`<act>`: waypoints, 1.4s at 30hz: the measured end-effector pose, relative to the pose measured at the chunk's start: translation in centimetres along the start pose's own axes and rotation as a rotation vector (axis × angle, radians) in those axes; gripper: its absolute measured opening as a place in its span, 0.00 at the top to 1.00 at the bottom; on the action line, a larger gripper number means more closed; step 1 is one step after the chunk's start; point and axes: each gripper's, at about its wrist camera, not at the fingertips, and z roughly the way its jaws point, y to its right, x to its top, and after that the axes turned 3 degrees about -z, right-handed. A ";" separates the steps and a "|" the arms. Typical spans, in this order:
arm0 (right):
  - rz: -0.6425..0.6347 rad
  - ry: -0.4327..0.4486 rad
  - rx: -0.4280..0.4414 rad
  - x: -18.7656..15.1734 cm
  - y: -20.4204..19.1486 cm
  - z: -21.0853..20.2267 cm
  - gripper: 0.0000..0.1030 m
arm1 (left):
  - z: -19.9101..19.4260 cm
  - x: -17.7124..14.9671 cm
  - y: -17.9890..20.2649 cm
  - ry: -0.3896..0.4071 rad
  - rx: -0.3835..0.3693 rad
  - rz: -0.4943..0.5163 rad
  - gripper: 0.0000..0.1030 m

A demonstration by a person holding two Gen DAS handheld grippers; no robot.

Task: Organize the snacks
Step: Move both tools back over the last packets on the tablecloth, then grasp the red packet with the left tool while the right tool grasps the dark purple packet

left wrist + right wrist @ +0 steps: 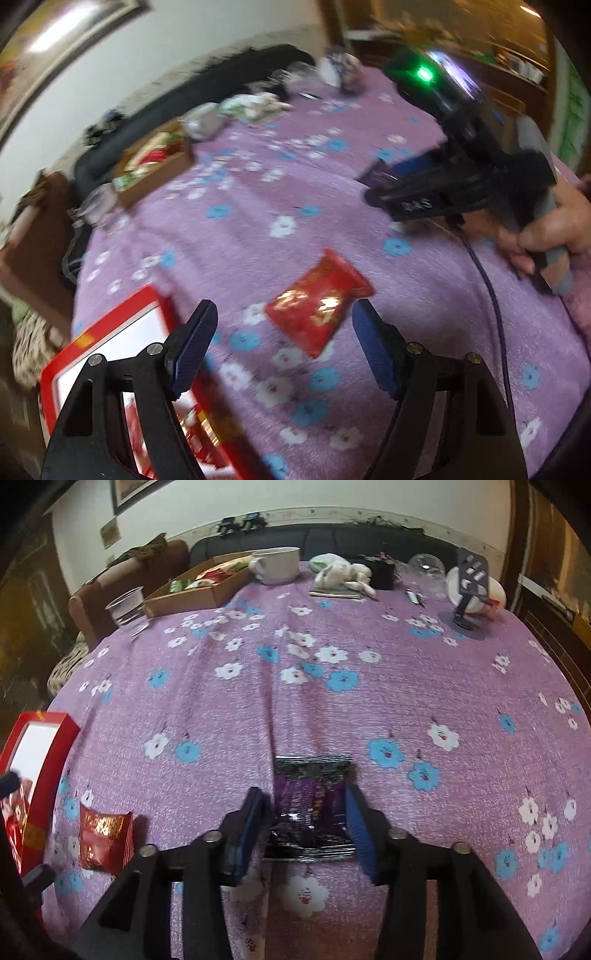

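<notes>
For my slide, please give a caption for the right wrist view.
Right gripper with jaws around a purple snack packet on the floral tablecloth; red snack packet lies nearby.

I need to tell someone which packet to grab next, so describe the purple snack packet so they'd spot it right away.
On the purple flowered tablecloth, look at the near edge, right of the red box. The purple snack packet lies flat there; unlike the red packet by the box, it is dark purple with silver ends.
</notes>
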 end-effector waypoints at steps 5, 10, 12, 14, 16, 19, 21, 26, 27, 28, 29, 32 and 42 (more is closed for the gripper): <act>0.059 -0.059 0.099 0.1 0.5 -0.3 0.24 | 1.5 0.8 1.0 -0.038 0.004 0.097 0.27; 0.304 -0.104 0.351 0.1 4.5 -0.9 0.20 | 3.1 1.0 1.9 -0.088 0.011 0.190 0.27; 0.407 -0.105 0.428 -0.3 6.1 -0.7 0.20 | 3.7 1.1 2.1 -0.099 0.007 0.215 0.27; 0.447 -0.107 0.467 -0.4 6.8 -0.5 0.20 | 3.8 1.5 2.0 -0.093 -0.014 0.213 0.27; 0.438 -0.105 0.462 -0.4 6.5 -0.6 0.20 | 4.0 1.7 1.7 -0.099 -0.038 0.187 0.27; 0.431 -0.105 0.466 -0.3 6.4 -0.6 0.19 | 4.0 1.6 1.3 -0.100 -0.071 0.142 0.30; 0.438 -0.107 0.478 -0.3 6.6 -0.5 0.19 | 3.9 1.4 1.2 -0.099 -0.102 0.106 0.34; 0.478 -0.112 0.530 -0.5 7.7 -0.2 0.19 | 3.6 1.1 1.7 -0.096 -0.128 0.028 0.62; 0.478 -0.112 0.531 -0.4 7.8 -0.2 0.19 | 3.5 1.1 2.0 -0.098 -0.109 0.028 0.62; 0.476 -0.112 0.529 -0.4 7.7 -0.3 0.19 | 3.4 1.0 2.3 -0.100 -0.087 0.004 0.62; 0.470 -0.110 0.523 -0.4 7.6 -0.3 0.19 | 3.4 1.0 2.5 -0.103 -0.078 -0.030 0.63; 0.449 -0.105 0.500 -0.3 7.2 -0.4 0.19 | 3.5 1.1 2.1 -0.127 -0.072 -0.137 0.64; 0.182 -0.049 0.119 0.1 2.3 -0.5 0.42 | 3.9 0.6 1.6 -0.088 0.002 -0.426 0.63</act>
